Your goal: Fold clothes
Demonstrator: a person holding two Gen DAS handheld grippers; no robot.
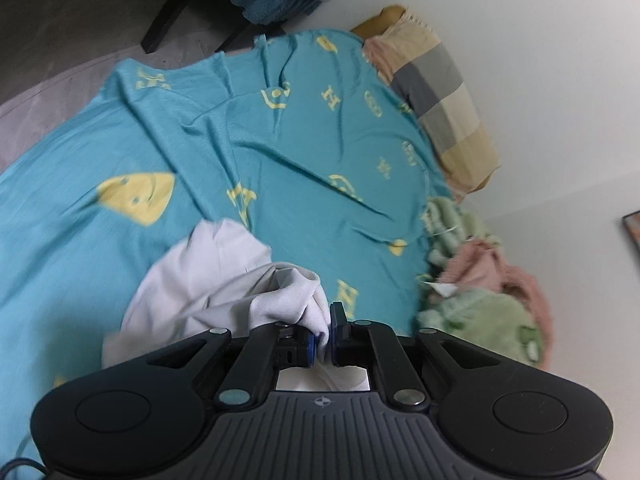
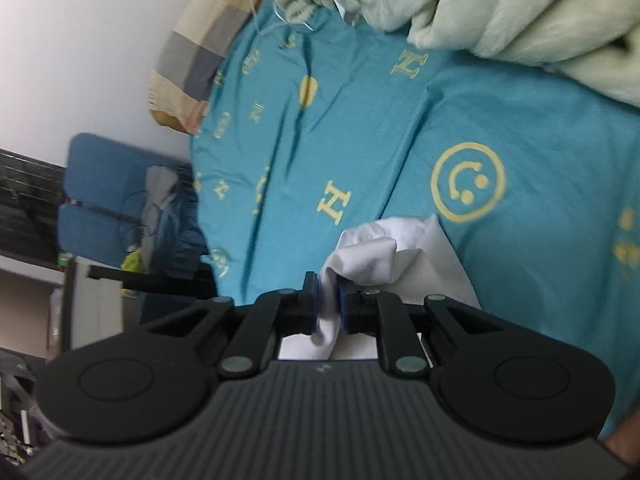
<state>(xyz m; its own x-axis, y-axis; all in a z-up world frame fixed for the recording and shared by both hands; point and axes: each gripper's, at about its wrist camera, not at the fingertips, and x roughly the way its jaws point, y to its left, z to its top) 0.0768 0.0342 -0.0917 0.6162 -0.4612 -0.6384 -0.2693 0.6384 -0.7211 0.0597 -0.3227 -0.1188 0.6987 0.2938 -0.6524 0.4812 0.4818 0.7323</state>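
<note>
A white garment (image 1: 208, 280) lies bunched over a teal bed sheet (image 1: 280, 140) printed with yellow letters and smiley faces. My left gripper (image 1: 323, 334) is shut on a fold of the white garment, which hangs to the left below it. In the right wrist view my right gripper (image 2: 328, 304) is shut on another part of the white garment (image 2: 392, 256), held just above the sheet (image 2: 360, 120). The cloth passes between both pairs of blue pads.
A checked pillow (image 1: 444, 108) lies by the white wall. A fluffy green and pink blanket (image 1: 480, 280) is heaped at the bed's edge and fills the upper right of the right wrist view (image 2: 500, 8). A blue chair (image 2: 120, 200) with clothes stands beside the bed.
</note>
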